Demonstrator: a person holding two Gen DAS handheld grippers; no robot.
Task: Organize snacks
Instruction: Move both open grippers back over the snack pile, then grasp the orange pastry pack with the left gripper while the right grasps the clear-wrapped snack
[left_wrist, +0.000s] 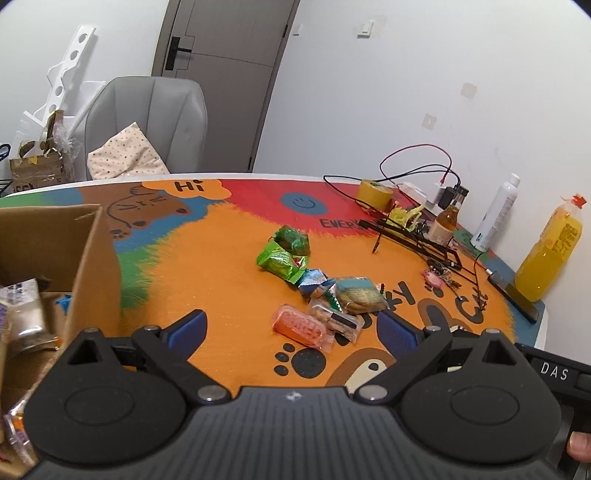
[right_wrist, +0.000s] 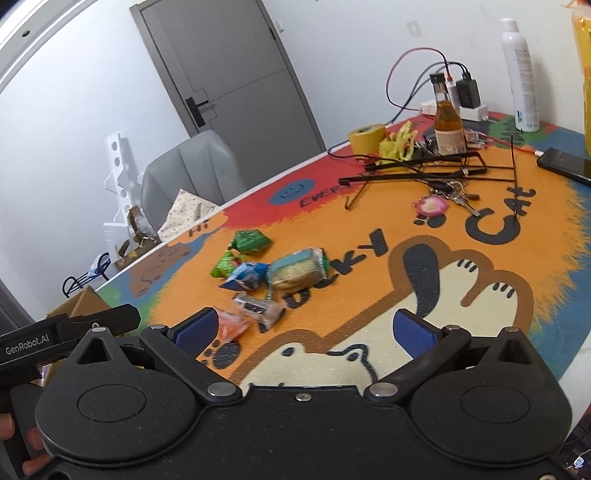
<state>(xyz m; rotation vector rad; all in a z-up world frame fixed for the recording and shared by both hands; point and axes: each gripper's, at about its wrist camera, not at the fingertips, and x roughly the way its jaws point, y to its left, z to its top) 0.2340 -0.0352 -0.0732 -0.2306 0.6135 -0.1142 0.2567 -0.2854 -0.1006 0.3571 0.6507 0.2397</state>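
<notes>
Several wrapped snacks lie in a loose pile on the colourful mat: two green packets (left_wrist: 284, 251) (right_wrist: 248, 242), a blue packet (left_wrist: 312, 281) (right_wrist: 245, 275), a biscuit pack (left_wrist: 360, 295) (right_wrist: 297, 267), a clear-wrapped bar (left_wrist: 332, 319) (right_wrist: 258, 308) and an orange packet (left_wrist: 301, 326) (right_wrist: 231, 325). A cardboard box (left_wrist: 92, 266) with snacks inside stands at the left. My left gripper (left_wrist: 291, 325) hangs open just short of the orange packet. My right gripper (right_wrist: 306, 328) is open too, empty, to the right of the pile.
At the back right lie a tape roll (left_wrist: 373, 192), black wire racks (right_wrist: 424, 166), keys (right_wrist: 443, 199), a brown bottle (right_wrist: 447, 114), a white spray can (left_wrist: 495, 214), an orange juice bottle (left_wrist: 550, 254), a phone (right_wrist: 565, 164) and cables. A grey chair (left_wrist: 147, 122) stands behind the table.
</notes>
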